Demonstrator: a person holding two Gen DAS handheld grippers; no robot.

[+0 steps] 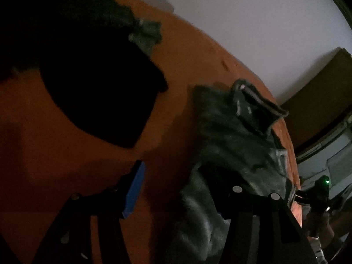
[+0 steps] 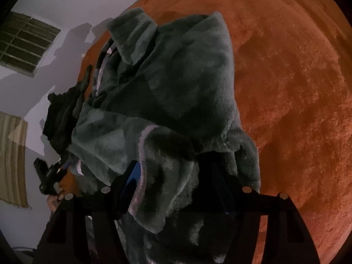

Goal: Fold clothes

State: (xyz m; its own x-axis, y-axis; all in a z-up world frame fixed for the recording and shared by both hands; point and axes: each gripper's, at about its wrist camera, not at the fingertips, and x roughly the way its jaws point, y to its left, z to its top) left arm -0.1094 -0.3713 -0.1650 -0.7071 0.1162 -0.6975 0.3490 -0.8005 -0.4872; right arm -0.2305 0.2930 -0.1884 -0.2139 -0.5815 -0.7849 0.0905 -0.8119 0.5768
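- The work surface is an orange-brown fleece blanket [image 2: 297, 101] that fills most of both wrist views.
- The task item is a grey-green plush garment [image 2: 176, 83], bunched and creased, not flat. In the right wrist view it rises from the gripper toward the upper left, with a pale seam edge [image 2: 143, 154] running down its lower fold.
- The right gripper [image 2: 176, 176] has its fingers spread wide, with a thick mass of the plush garment between them. The blue pad [image 2: 133, 176] on the left-side finger lies against the fabric. The opposite pad is hidden by cloth, so a firm grasp cannot be confirmed.
- The left gripper [image 1: 187, 189] has its jaws apart. Its blue pad [image 1: 135, 189] stands clear over the bare blanket, touching nothing. The other finger is under or behind the edge of the garment [image 1: 237, 136]; contact there cannot be determined.
- In the left wrist view a black garment [image 1: 103, 101] lies on the blanket, apart from the plush one, to its left.
- Behind the black garment a second dark pile [image 1: 83, 15] with a grey-green corner sits at the far edge of the blanket.
- A pale wall [image 1: 253, 22] stands behind the blanket. A window with a grille [image 2: 26, 44] is set in it, as seen from the right wrist.
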